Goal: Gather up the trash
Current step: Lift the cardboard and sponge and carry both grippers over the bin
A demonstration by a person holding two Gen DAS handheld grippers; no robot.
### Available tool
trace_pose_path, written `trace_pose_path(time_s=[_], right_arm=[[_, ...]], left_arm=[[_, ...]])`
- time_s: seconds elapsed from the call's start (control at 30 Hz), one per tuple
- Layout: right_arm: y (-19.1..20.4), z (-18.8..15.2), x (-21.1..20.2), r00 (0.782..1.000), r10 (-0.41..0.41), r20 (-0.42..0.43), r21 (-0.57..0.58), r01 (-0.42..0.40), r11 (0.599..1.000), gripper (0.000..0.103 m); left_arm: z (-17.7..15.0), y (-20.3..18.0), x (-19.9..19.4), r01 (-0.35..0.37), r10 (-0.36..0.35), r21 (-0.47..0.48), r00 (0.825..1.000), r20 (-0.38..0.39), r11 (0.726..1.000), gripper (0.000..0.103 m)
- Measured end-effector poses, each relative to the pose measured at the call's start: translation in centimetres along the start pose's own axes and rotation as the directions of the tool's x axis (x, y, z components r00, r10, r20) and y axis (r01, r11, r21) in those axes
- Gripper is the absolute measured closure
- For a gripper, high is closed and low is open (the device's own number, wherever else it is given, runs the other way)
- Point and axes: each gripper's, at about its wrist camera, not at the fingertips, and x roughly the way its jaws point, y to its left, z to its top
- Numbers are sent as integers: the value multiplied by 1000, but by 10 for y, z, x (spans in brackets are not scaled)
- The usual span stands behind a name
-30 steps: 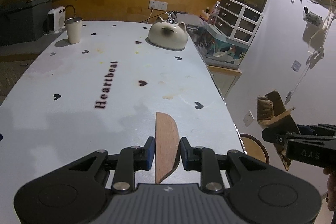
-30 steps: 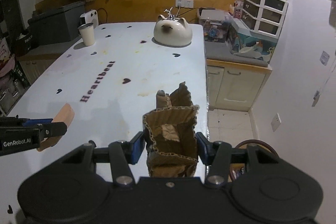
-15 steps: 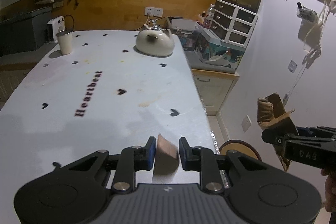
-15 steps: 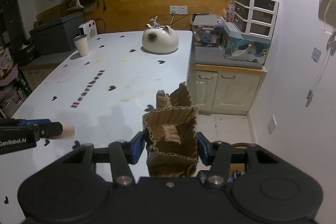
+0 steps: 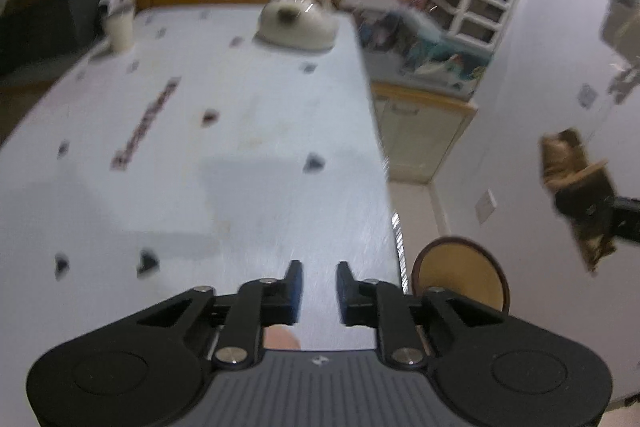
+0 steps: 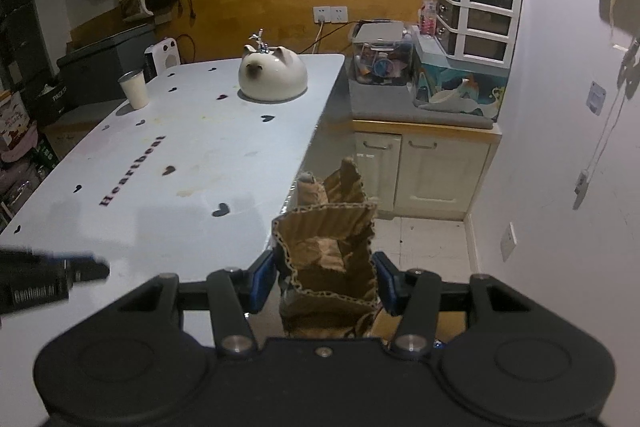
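Tilting down over the white surface [image 5: 240,147], the left gripper [image 5: 318,287] seems closed, a blurred pinkish scrap [image 5: 280,339] behind its fingers; the right gripper [image 6: 326,279] squeezes crumpled cardboard [image 6: 328,259] beyond the edge.

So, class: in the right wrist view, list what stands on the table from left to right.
Cup → cat-shaped pot; both stand at the far end of the table.

Two tools: left tool [image 5: 318,293], right tool [image 6: 325,283]. One crumpled cardboard piece [image 6: 326,259]. One cat-shaped ceramic pot [image 6: 273,75] and one cup [image 6: 134,89] on the tabletop [image 6: 200,147] ahead. One round bin [image 5: 460,275] beside the left tool.
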Motion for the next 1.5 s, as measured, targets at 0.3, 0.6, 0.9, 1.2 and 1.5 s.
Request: trace_pose_path(time_s=[0.3, 0.6, 0.9, 1.2, 1.5], right_arm=[[-17, 0, 29, 998, 31, -50, -2, -31, 1000, 50], [-22, 2, 45, 997, 35, -71, -31, -37, 999, 50], [-30, 3, 51, 997, 24, -76, -27, -26, 999, 50], [-27, 3, 54, 997, 24, -76, -16, -25, 1000, 50], [-39, 2, 61, 998, 10, -63, 4, -10, 1000, 50]], left_arm=[[-38, 27, 43, -166, 121, -350, 982, -148, 922, 61], [-32, 18, 67, -270, 232, -505, 963, -139, 820, 61], [-22, 0, 81, -317, 298, -439, 948, -113, 841, 69], [-19, 2, 77, -273, 259, -376, 962, -89, 885, 76], [19, -32, 70, -167, 180, -228, 983, 38, 959, 76]])
